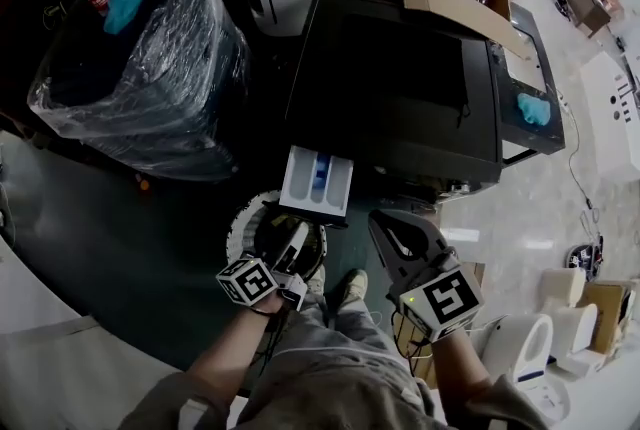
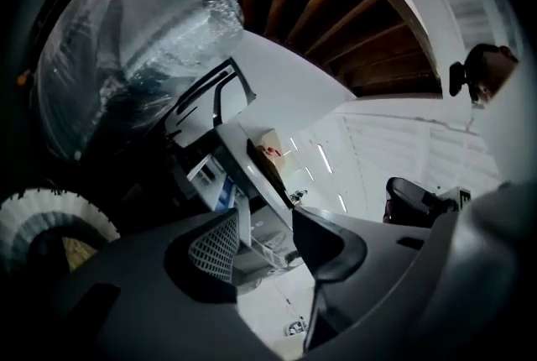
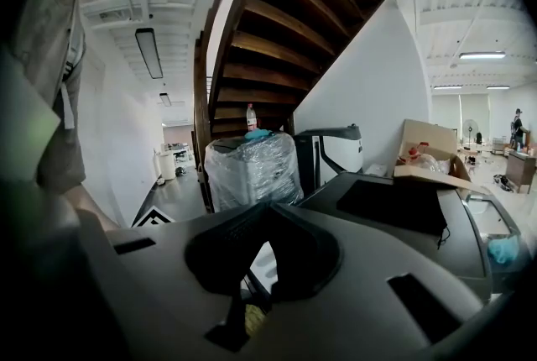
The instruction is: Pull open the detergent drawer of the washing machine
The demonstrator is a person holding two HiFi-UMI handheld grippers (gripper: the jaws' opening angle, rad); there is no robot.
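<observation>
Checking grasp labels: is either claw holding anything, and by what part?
Nothing held. Left claw open and empty, right claw shut on nothing; both clear of the pulled-out detergent drawer.

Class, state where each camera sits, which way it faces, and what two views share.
Head view: on the head, facing down at washing machine, open drawer, left tongs, right tongs, forearms.
Left gripper view: on left tongs, jaws apart, facing the drawer.
Right gripper view: on right tongs, facing the machine's top; shirt at left.
Shared: wrapped appliance.
</observation>
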